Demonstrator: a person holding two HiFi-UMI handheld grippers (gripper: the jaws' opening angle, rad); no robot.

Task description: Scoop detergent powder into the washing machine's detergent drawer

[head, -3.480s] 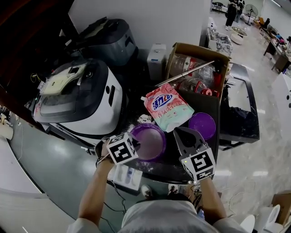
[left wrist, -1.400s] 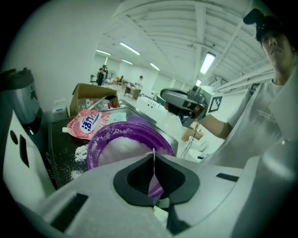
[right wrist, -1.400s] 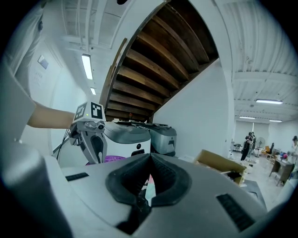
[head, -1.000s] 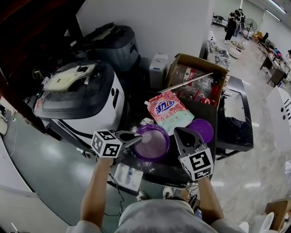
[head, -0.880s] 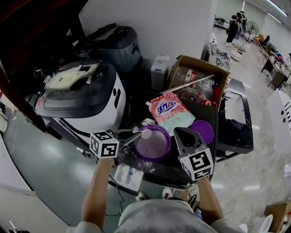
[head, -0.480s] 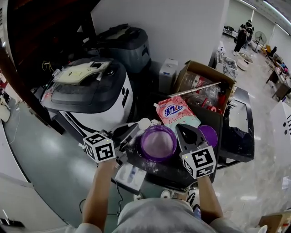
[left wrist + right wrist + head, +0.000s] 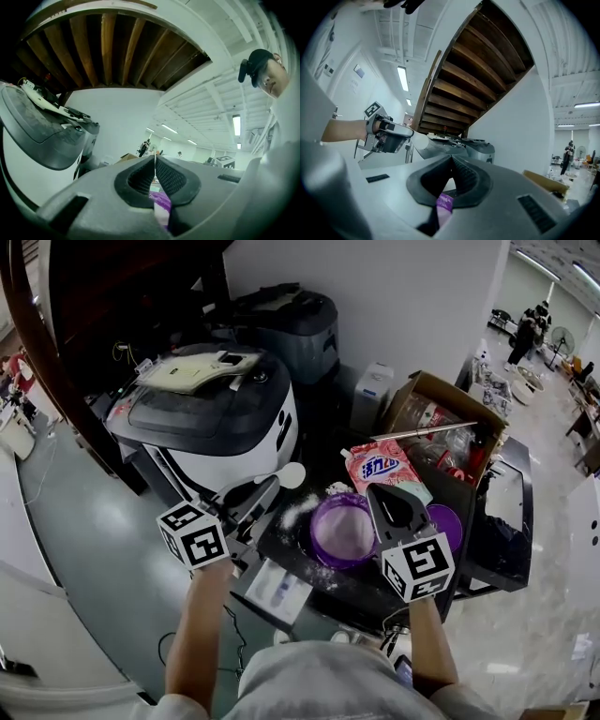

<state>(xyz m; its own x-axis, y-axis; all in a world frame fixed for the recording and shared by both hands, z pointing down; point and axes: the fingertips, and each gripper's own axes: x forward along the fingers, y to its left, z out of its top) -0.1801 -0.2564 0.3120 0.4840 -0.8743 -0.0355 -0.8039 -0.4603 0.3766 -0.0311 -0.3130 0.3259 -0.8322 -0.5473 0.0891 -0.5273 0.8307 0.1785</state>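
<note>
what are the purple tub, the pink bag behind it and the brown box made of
Purple tub: probably plastic, translucent and glossy; light shows through its wall.
Detergent bag: looks like soft plastic film, shiny, creased and printed.
Box: brown cardboard, matt, with its flaps folded open.

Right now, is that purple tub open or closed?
Open. The head view looks straight into the purple tub, nothing covers it, and a round purple lid lies apart beside it.
</note>
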